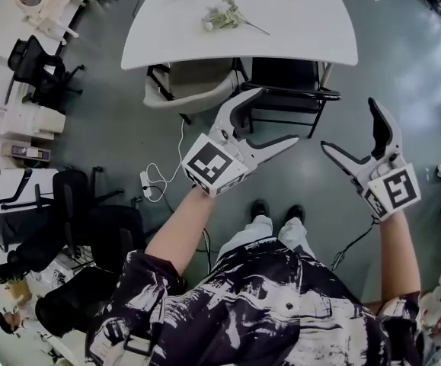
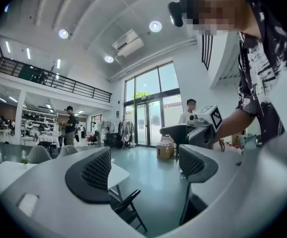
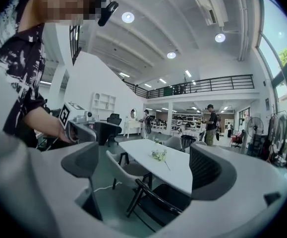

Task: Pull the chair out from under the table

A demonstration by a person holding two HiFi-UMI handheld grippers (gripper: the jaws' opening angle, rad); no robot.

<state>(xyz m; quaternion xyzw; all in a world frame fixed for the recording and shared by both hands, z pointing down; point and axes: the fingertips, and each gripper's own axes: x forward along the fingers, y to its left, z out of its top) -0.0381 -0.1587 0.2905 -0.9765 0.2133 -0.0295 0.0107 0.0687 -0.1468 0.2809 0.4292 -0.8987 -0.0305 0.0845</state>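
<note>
Head view: black chair (image 1: 285,76) under the desk's (image 1: 304,25) near edge lies just beyond the released left claw (image 1: 277,115), right claw (image 1: 349,124) likewise released.

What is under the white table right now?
Under the white rounded table sit a black metal-framed armchair and a pale grey shell chair, both partly tucked in. The tabletop covers their far parts, so anything deeper underneath cannot be seen.

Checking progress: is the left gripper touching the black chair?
Apart. The left gripper view shows the left gripper open around nothing, the black chair well beyond its jaws.
</note>
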